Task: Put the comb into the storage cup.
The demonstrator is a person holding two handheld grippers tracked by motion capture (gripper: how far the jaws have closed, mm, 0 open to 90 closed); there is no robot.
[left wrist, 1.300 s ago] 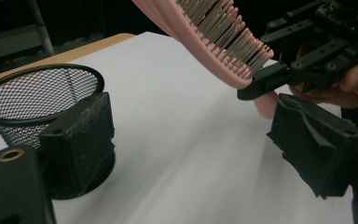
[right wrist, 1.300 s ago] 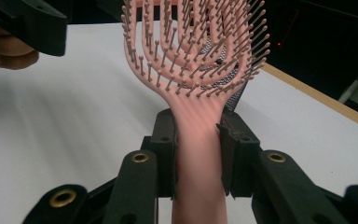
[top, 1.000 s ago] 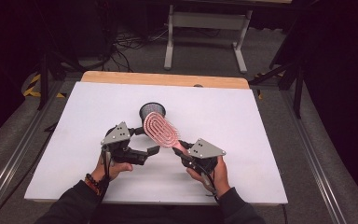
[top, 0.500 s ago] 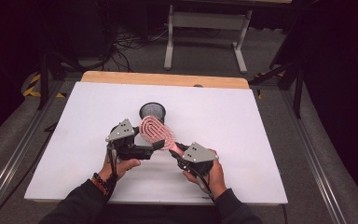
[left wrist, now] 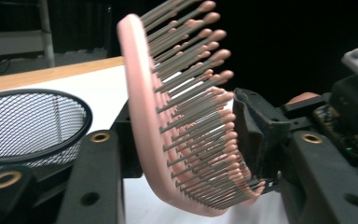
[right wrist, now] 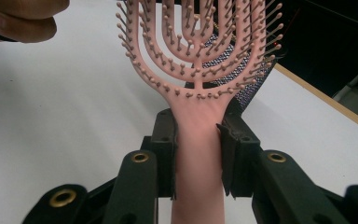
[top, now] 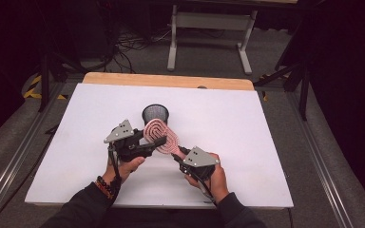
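High overhead view, two close views along brush (top: pixel 160 137)

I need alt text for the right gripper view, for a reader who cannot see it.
The right hand-held gripper clamps the handle of a pink vented hairbrush, bristles facing the camera, above a white table. A black mesh cup stands behind the brush head.

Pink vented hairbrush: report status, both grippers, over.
Right gripper clamped on pink vented plastic hairbrush handle. Left gripper jaws just closing across the bristled head, pads on it. Black mesh cup close behind, nothing blocking.
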